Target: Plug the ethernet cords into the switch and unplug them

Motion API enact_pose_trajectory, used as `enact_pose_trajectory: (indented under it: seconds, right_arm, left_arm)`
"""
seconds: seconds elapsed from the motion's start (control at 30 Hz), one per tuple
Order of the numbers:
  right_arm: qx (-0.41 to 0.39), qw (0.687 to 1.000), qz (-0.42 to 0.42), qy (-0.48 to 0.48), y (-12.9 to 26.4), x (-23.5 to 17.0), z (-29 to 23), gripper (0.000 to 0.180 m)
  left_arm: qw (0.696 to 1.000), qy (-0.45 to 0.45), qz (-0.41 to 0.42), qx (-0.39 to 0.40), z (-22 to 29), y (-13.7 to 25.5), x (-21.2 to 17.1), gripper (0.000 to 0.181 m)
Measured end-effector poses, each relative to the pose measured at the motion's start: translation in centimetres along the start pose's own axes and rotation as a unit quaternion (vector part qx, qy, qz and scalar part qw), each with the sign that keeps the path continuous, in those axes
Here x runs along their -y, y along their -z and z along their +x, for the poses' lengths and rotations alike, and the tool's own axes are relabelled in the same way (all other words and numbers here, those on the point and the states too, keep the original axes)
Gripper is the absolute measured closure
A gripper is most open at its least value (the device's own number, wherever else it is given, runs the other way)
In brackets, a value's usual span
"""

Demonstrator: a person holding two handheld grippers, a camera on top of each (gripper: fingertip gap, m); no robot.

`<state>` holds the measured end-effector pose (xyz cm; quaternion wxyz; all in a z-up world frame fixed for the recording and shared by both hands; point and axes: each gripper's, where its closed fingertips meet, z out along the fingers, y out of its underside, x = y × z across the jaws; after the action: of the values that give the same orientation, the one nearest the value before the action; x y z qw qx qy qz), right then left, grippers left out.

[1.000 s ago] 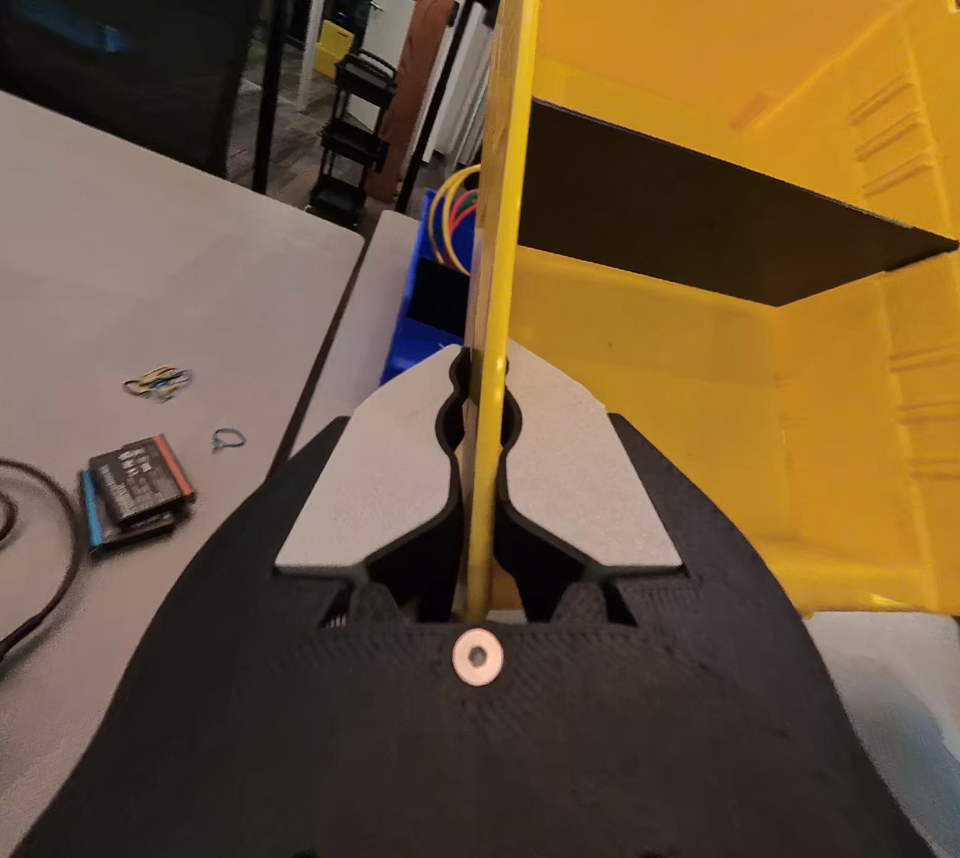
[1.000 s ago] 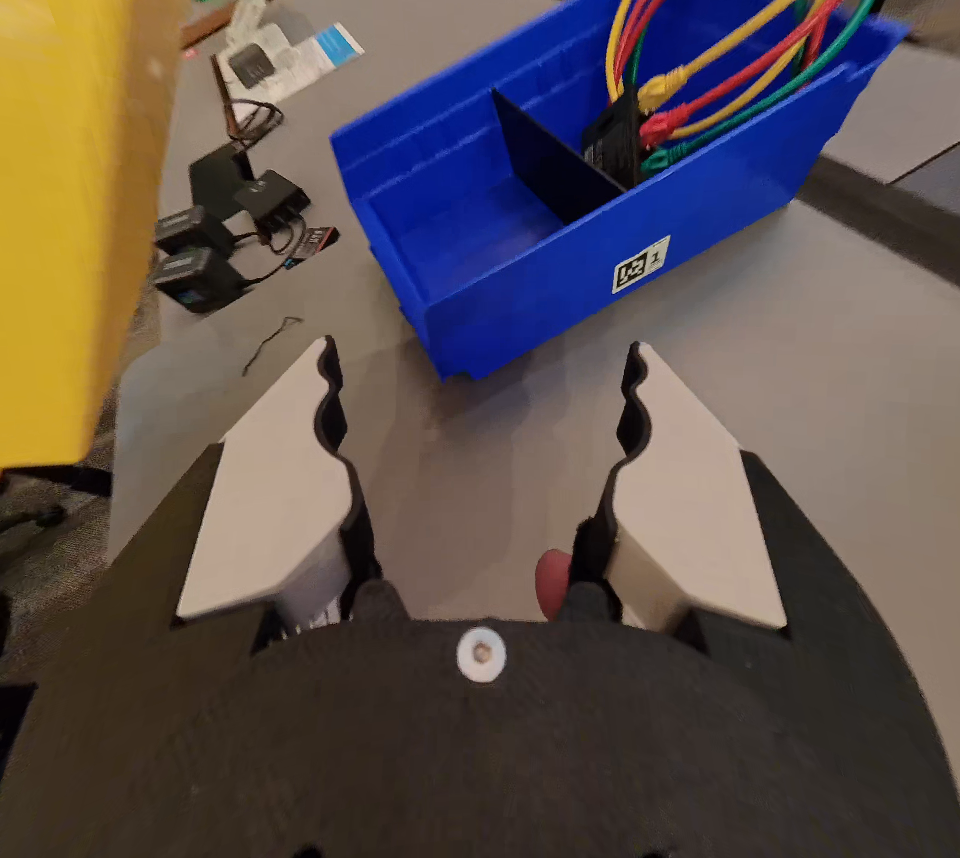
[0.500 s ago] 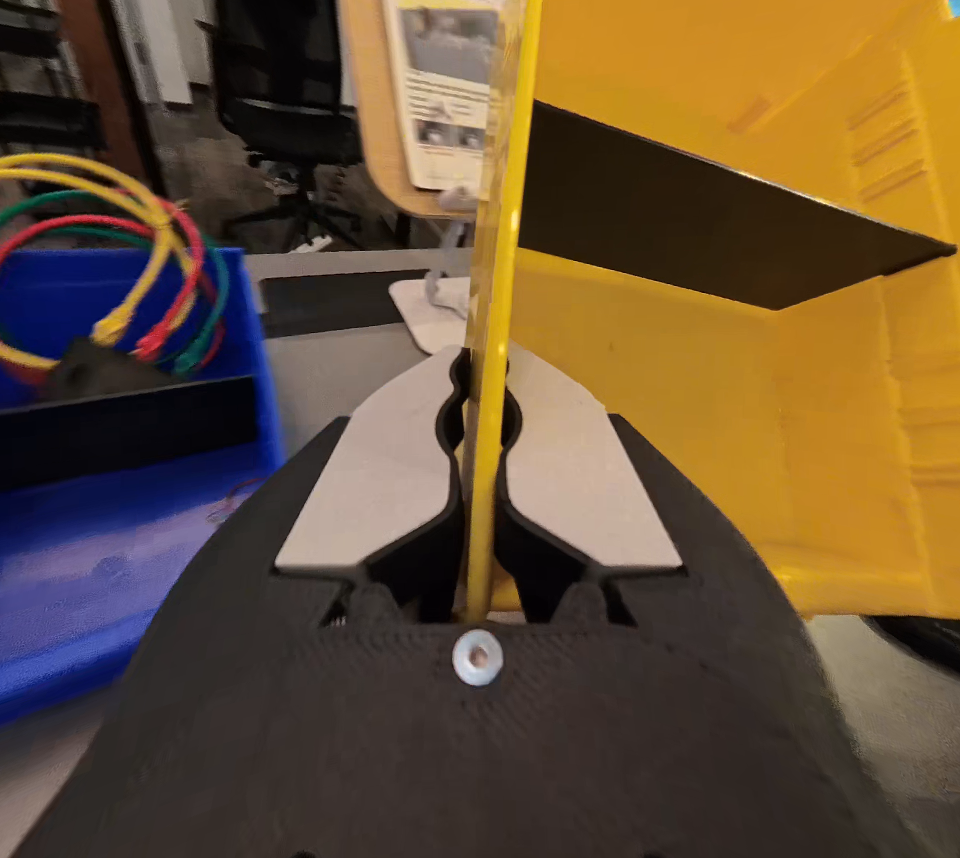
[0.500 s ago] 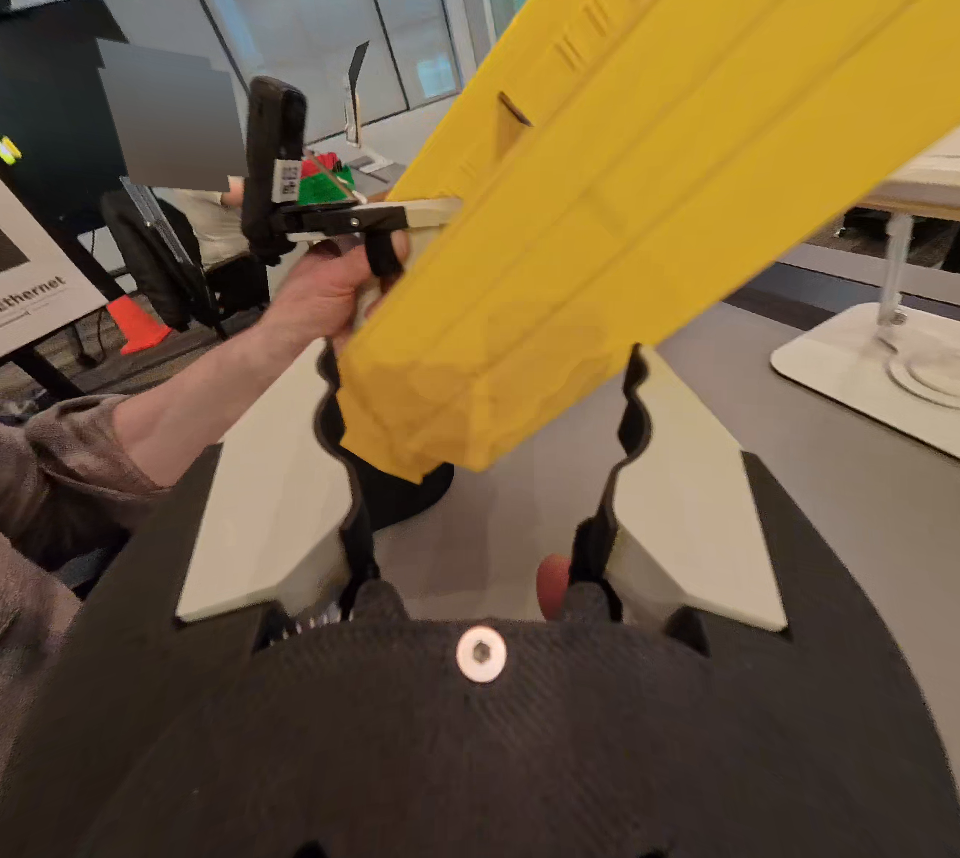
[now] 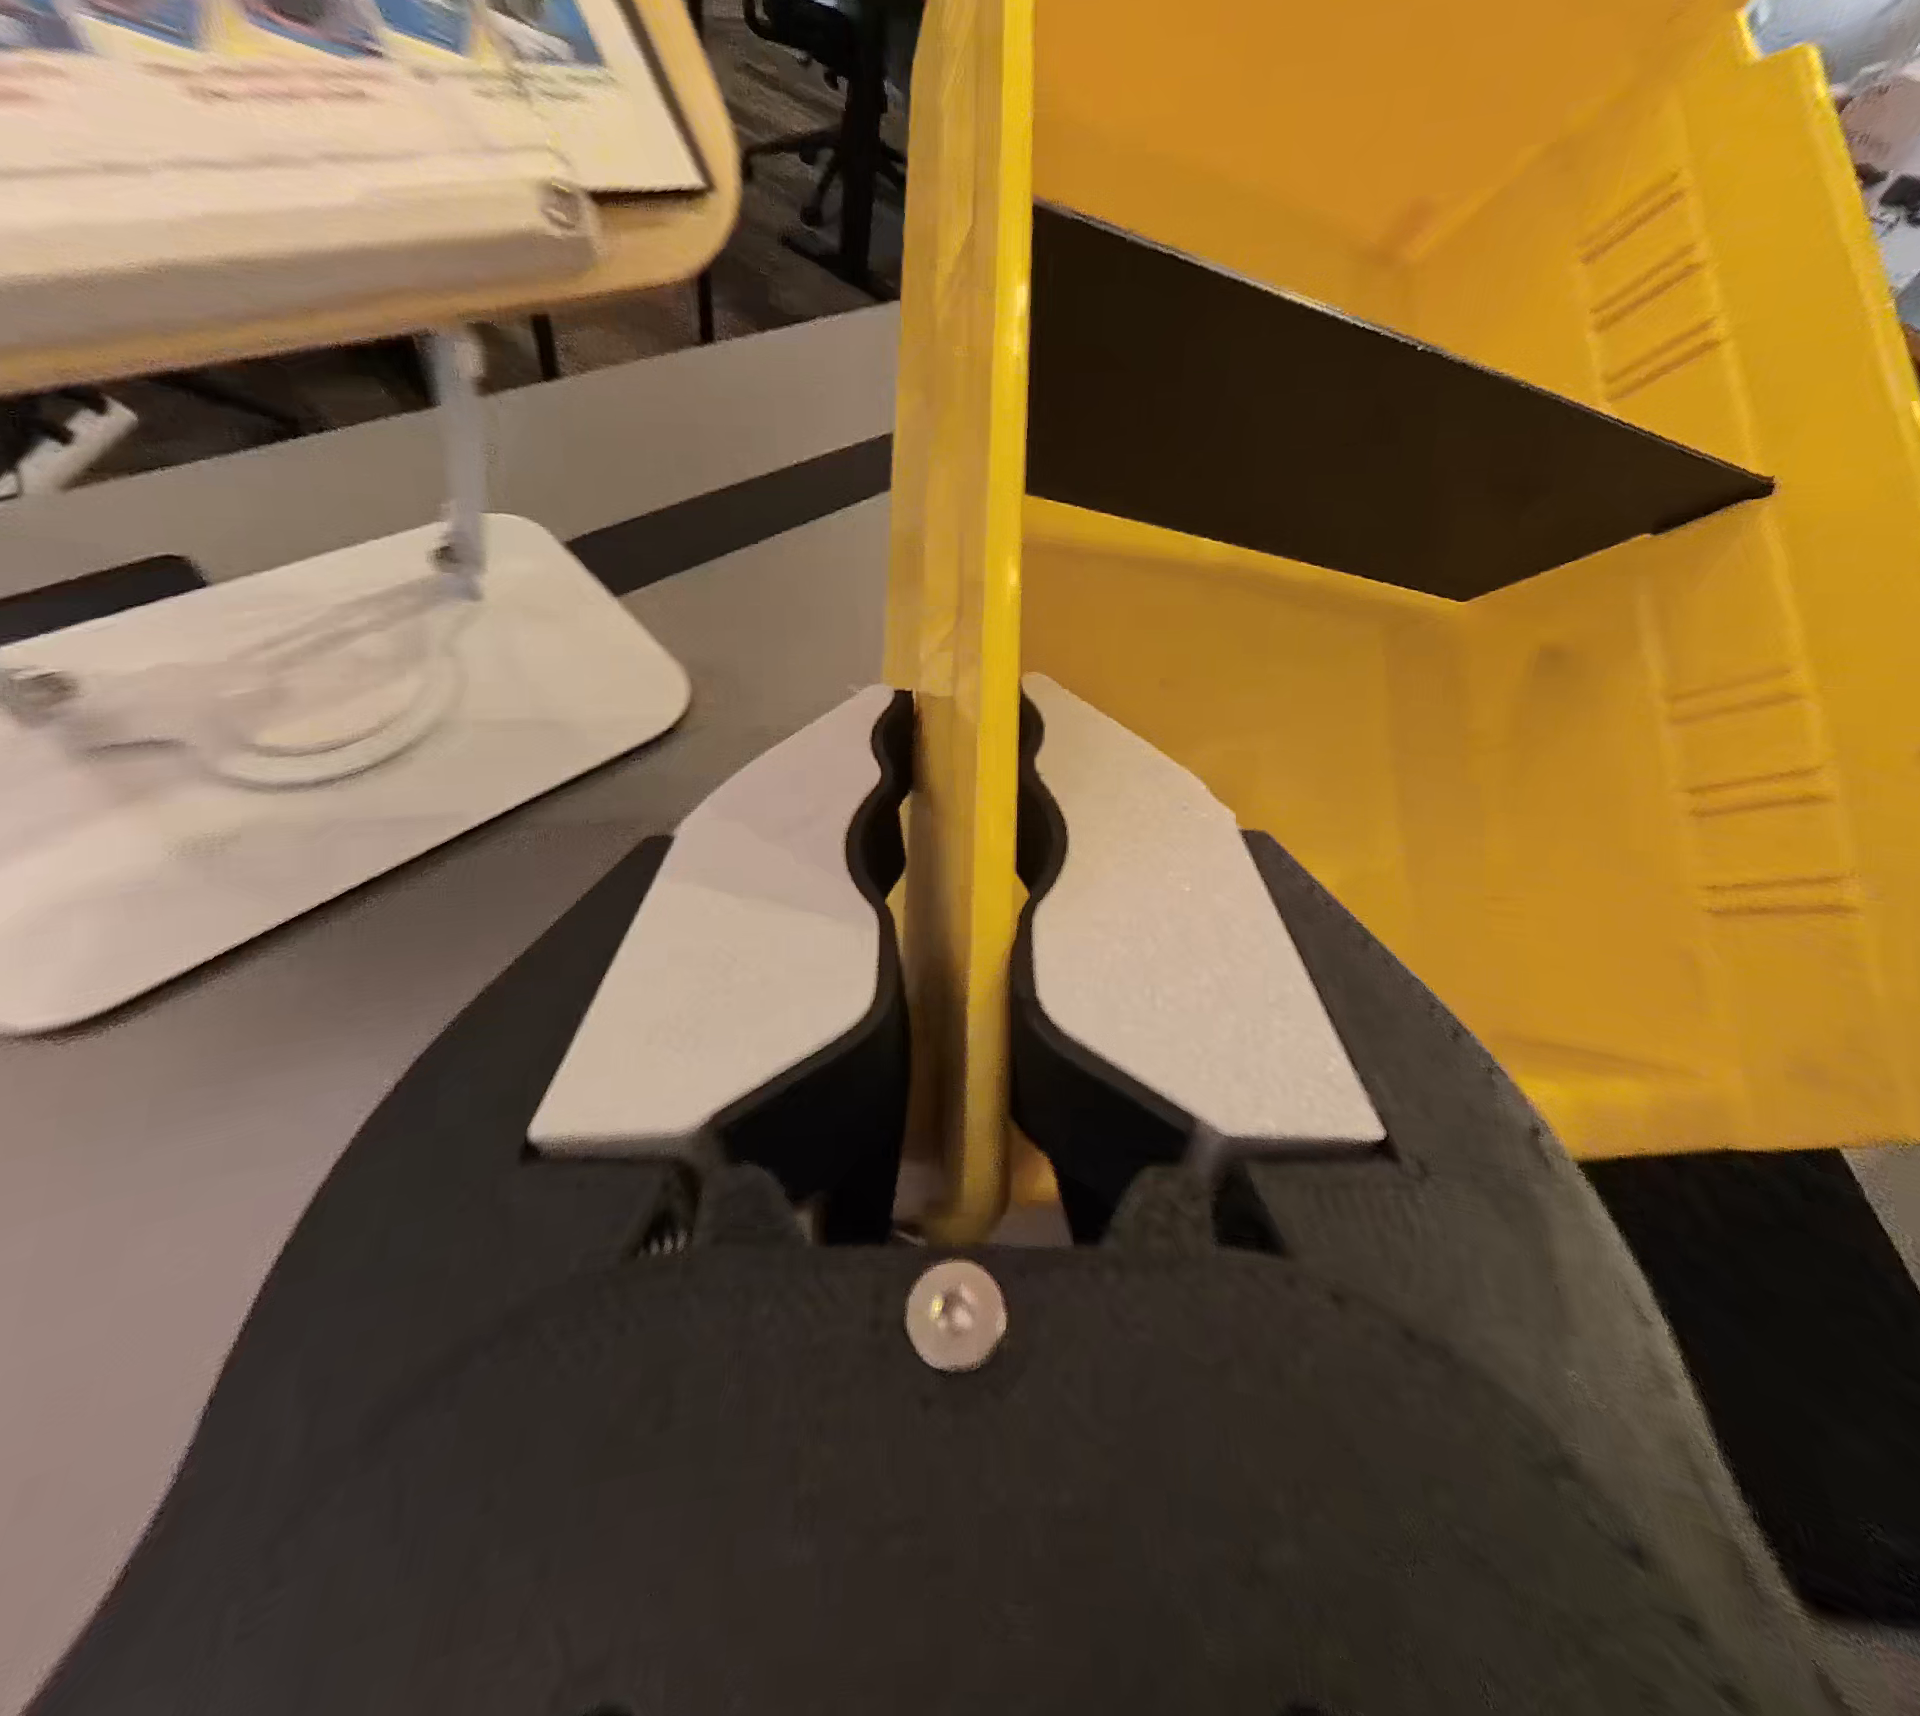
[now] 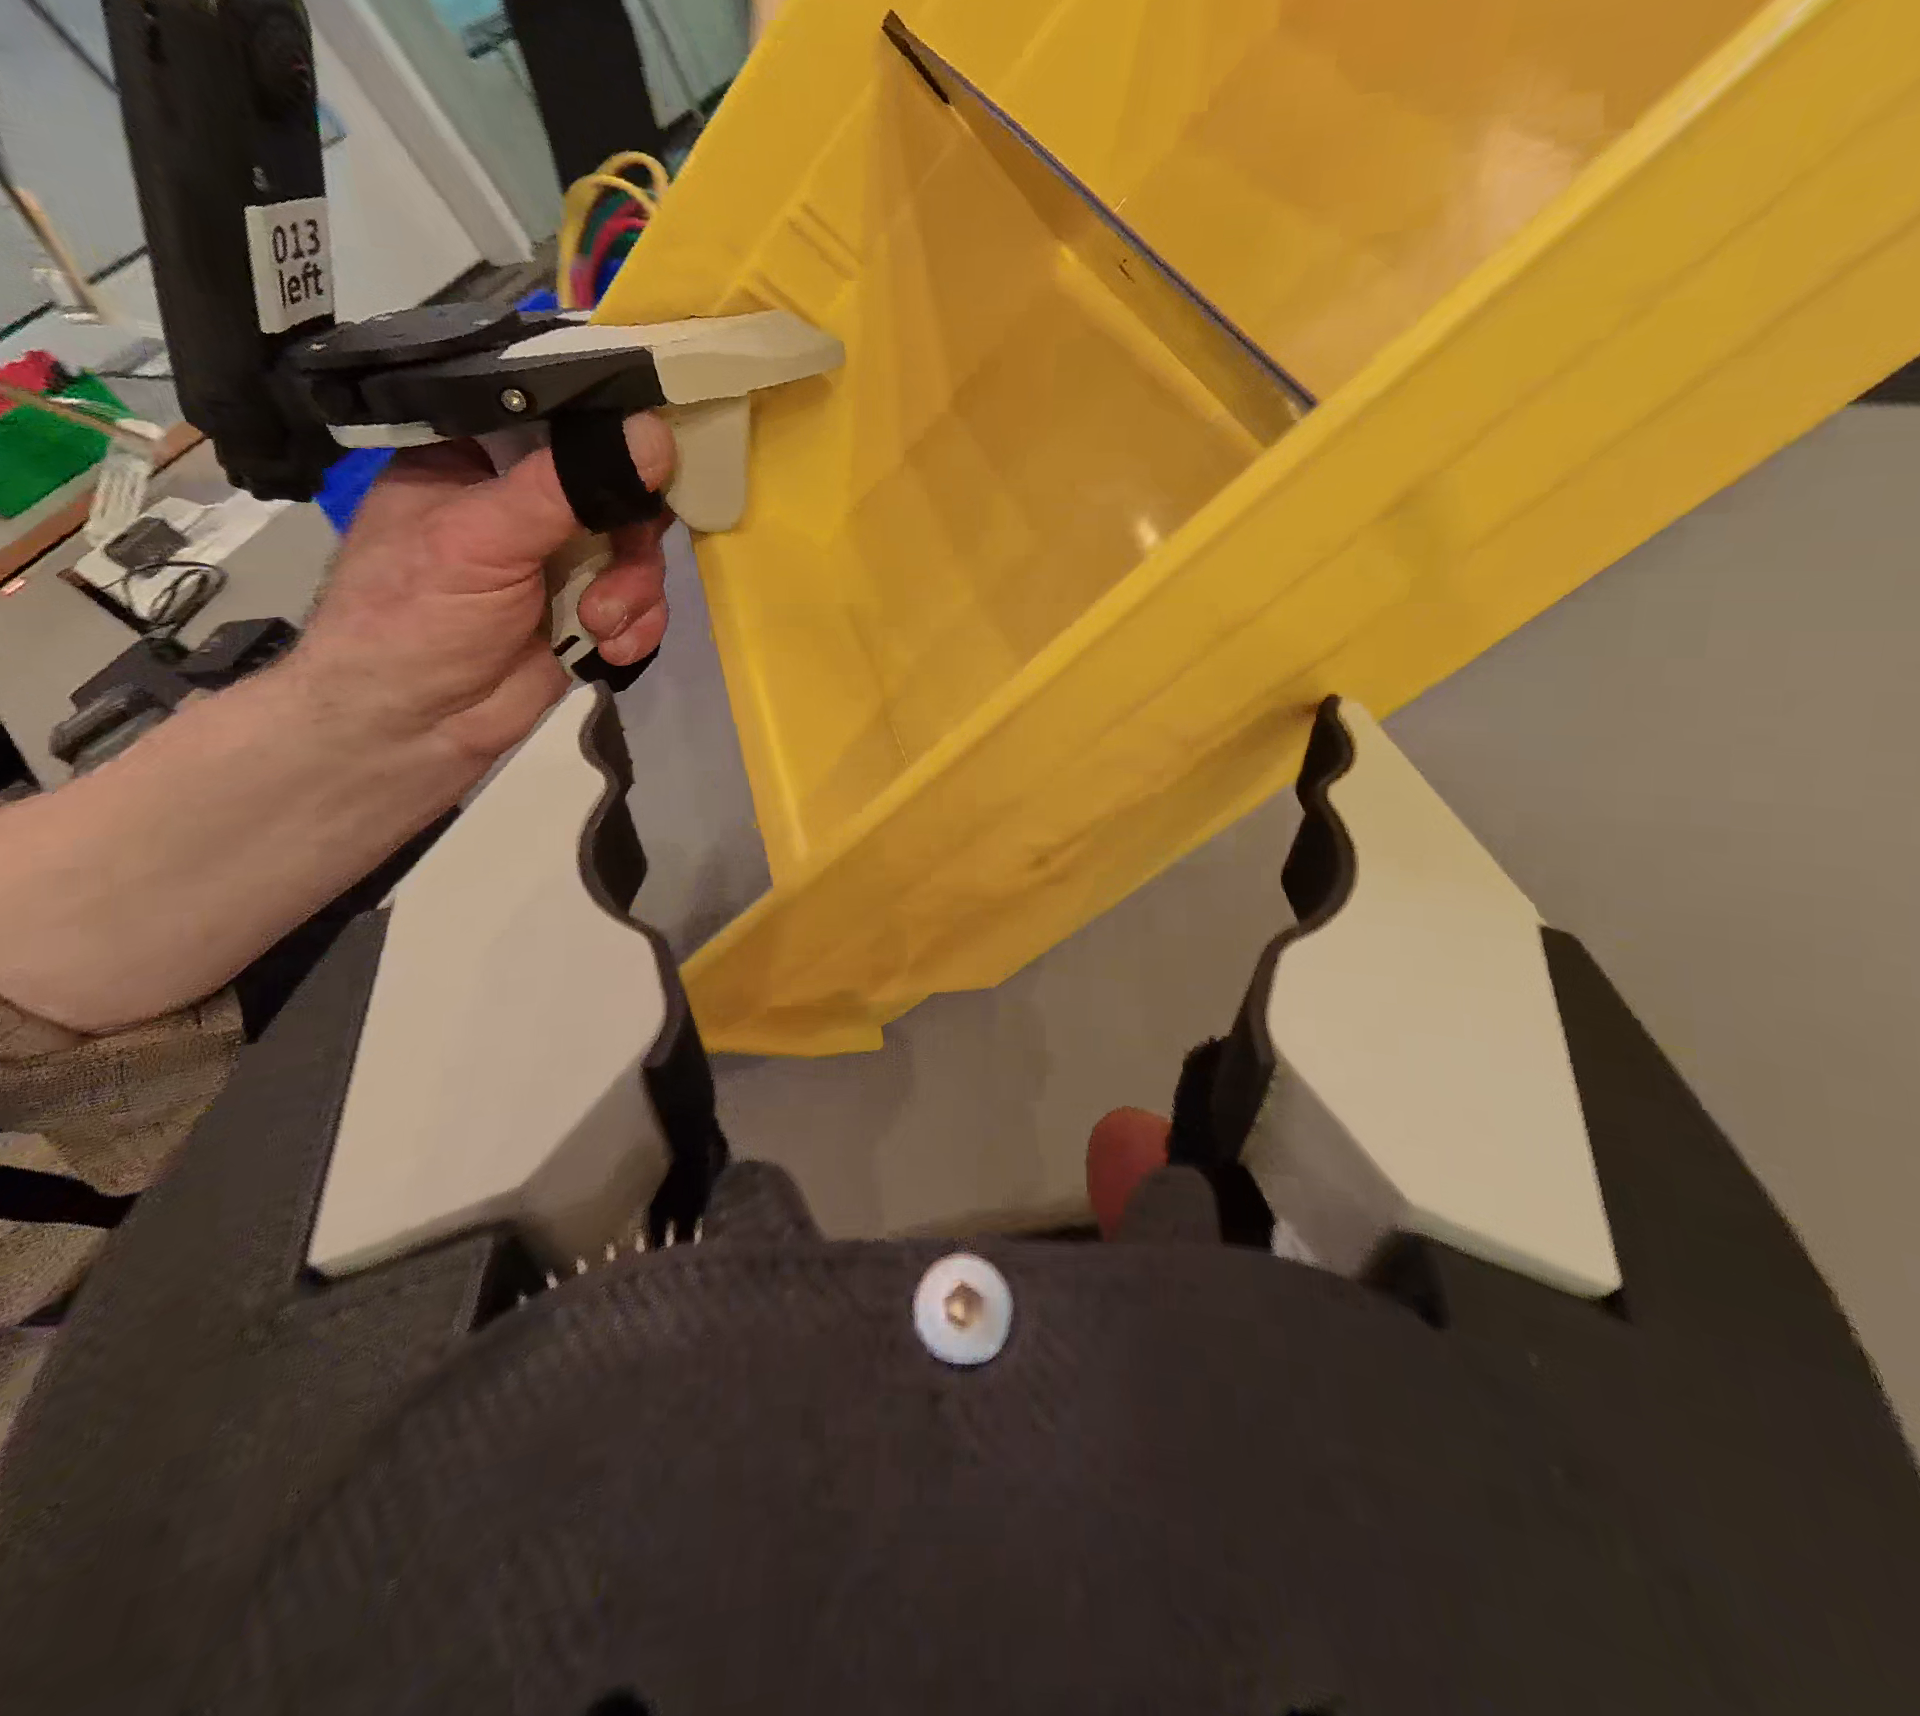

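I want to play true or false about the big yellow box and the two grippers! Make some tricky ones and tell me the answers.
1. The left gripper is pinching a wall of the yellow bin. True.
2. The right gripper is shut tight. False: its jaws stand wide open and hold nothing.
3. A black divider sits inside the yellow bin. True.
4. The yellow bin is full of cables. False: both compartments look empty.
5. A person's hand holds the left gripper. True.
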<state>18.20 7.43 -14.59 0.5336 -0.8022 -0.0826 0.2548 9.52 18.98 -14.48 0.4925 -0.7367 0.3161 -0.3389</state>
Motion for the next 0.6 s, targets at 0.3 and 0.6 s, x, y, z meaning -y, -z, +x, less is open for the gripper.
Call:
enact_pose_trajectory:
  seconds: [0.3, 0.6]
  right_arm:
    - [-0.075, 0.992, -0.085, -0.061, 1.9, -3.6, 13.3, 0.046]
    - [-0.087, 0.983, -0.135, -0.090, 2.1, -5.3, 18.5, 0.044]
  left_arm:
    - [0.996, 0.023, -0.071, -0.053, 5.1, -13.2, -4.3, 0.157]
    - [0.987, 0.060, -0.124, -0.082, 6.9, -17.5, -7.0, 0.143]
